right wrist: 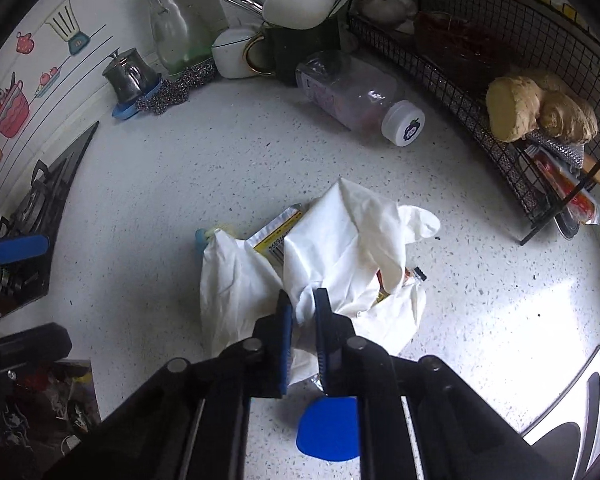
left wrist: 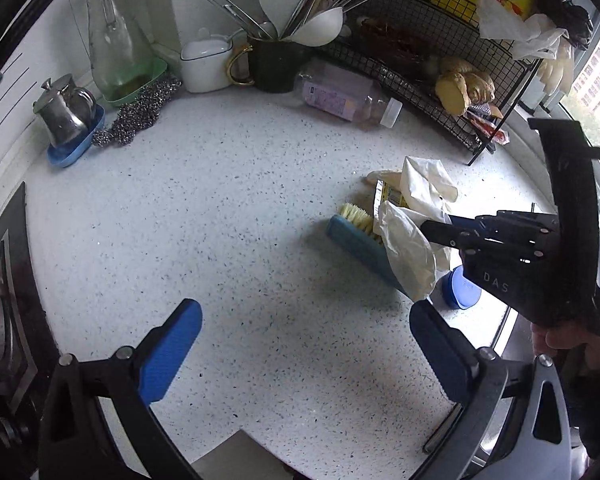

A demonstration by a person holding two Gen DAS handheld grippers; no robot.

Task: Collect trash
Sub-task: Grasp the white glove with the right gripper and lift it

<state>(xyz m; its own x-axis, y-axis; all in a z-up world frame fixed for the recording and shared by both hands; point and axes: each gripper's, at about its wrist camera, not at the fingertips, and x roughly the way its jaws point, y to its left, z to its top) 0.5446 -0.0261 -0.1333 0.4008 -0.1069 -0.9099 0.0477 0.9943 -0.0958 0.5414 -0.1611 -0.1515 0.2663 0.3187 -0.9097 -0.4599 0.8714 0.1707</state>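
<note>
A pair of crumpled white disposable gloves [right wrist: 340,232] lies on the speckled white counter [right wrist: 180,184], over a yellow snack wrapper [right wrist: 278,232] and a blue scrub brush [left wrist: 360,236]. My right gripper [right wrist: 303,300] is shut on a fold of the gloves; it shows from the side in the left wrist view [left wrist: 436,230], gripping the gloves [left wrist: 408,240]. My left gripper [left wrist: 304,344] is open and empty, low over bare counter to the left of the pile. An empty plastic bottle [right wrist: 352,96] lies on its side at the back.
A black wire rack [right wrist: 480,92] with ginger and sachets stands at back right. A utensil mug [left wrist: 276,60], white pot, glass bottle [left wrist: 112,40], steel pot and scourers line the back. A gas hob [left wrist: 0,300] is at left. A blue lid [right wrist: 328,428] lies near the front edge.
</note>
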